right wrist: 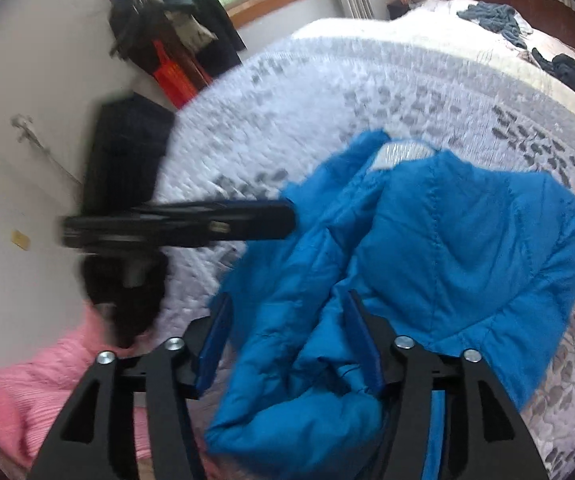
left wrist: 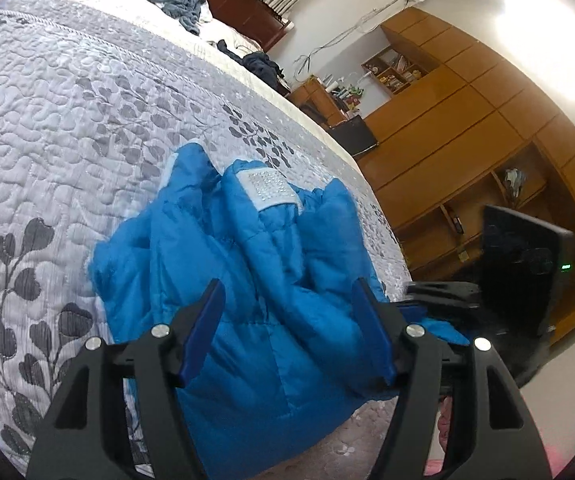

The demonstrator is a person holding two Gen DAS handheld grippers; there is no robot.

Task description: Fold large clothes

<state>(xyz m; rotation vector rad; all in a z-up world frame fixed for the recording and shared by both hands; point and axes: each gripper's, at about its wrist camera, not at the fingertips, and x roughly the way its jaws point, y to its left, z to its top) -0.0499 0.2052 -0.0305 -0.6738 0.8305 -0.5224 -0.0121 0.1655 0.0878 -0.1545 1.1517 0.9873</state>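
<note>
Your blue padded jacket [left wrist: 255,280] lies bunched near the foot edge of the bed [left wrist: 67,120], collar with its white tab [left wrist: 271,192] pointing up the quilt away from you, so the job in hand looks like getting a clean hold on the near hem before any fold. Your left gripper [left wrist: 287,332] has its jaws spread wide with jacket fabric bulging up between them, not yet pinched; close only once a single layer edge sits between the pads, or you will likely drag a whole wad. Your right gripper [right wrist: 287,340] is likewise spread, straddling a crumpled lump of the jacket on the side nearest you; its view is blurred, so contact is hard to judge. Both tools point forward and slightly down over the jacket, level with each other, the left one crossing the right view beside the jacket's edge.
</note>
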